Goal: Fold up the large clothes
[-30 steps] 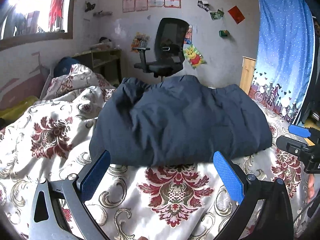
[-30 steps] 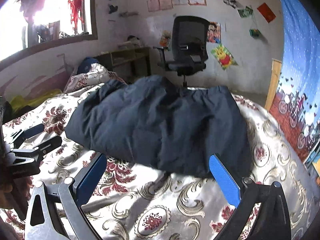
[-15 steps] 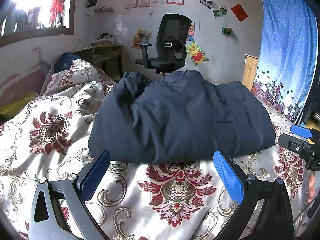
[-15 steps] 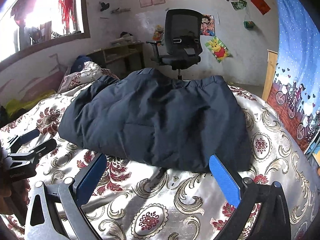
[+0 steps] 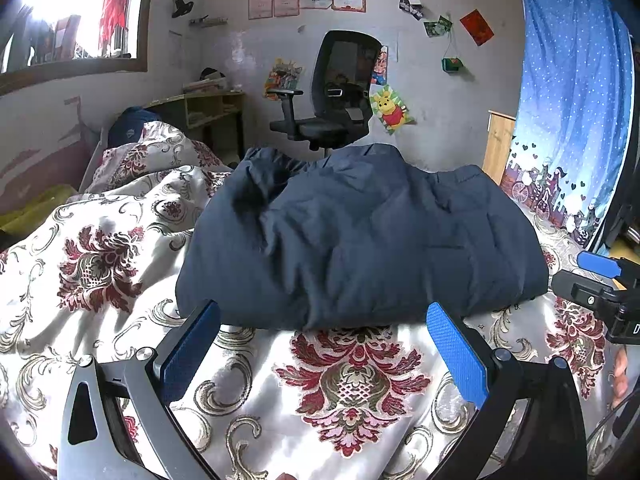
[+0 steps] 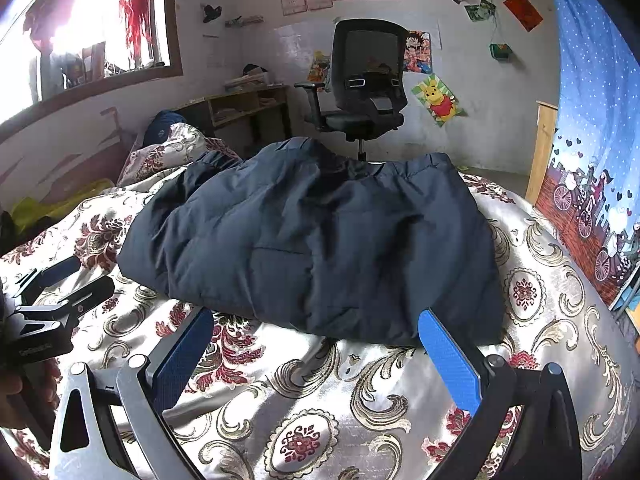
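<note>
Our left tool (image 5: 322,330) hangs with its blue pads spread wide and nothing between them, just short of the near edge of the dark navy padded jacket (image 5: 360,240); our right tool (image 6: 316,332) is likewise wide open and empty, its pads flanking the jacket's near hem without touching it. The jacket lies folded into a bulky bundle on the bed (image 5: 352,380), whose floral cover shows bare between the tools and the jacket. Each tool appears at the edge of the other's view, level with the jacket's near edge. Beyond the jacket stands a black office chair (image 6: 368,92), to the jacket's left a rumpled quilt (image 5: 120,216) in the same floral cloth, further back a wooden shelf (image 6: 248,106), and to the jacket's right a blue curtain (image 5: 572,112). Nothing lies between either tool and the jacket. Compared with a second ago, the jacket keeps its place and shape, and both tools have stayed open, shifting only slightly.
</note>
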{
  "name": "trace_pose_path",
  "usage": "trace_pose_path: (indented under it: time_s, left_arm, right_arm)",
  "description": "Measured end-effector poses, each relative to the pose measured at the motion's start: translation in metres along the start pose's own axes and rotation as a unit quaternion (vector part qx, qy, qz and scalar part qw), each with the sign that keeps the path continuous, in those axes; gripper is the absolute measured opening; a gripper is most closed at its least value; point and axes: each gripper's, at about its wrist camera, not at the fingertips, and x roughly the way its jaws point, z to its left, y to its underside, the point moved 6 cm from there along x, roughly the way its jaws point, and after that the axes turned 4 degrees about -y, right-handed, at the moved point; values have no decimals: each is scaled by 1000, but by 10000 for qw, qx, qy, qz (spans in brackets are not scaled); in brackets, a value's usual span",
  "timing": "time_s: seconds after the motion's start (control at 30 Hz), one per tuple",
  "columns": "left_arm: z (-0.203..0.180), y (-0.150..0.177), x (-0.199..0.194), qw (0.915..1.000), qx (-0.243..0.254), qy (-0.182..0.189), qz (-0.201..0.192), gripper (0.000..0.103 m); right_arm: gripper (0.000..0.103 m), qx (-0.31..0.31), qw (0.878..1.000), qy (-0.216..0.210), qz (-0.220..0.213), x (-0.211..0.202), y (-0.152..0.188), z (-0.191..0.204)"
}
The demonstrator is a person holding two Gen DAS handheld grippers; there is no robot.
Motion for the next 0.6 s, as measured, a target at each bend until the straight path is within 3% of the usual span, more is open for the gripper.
trace_pose_path:
  time_s: [0.6]
  left_arm:
    - [-2,-1,0,10000,59,35,-13,101]
  right_arm:
    - [103,-1,10000,0,1,0,0,0]
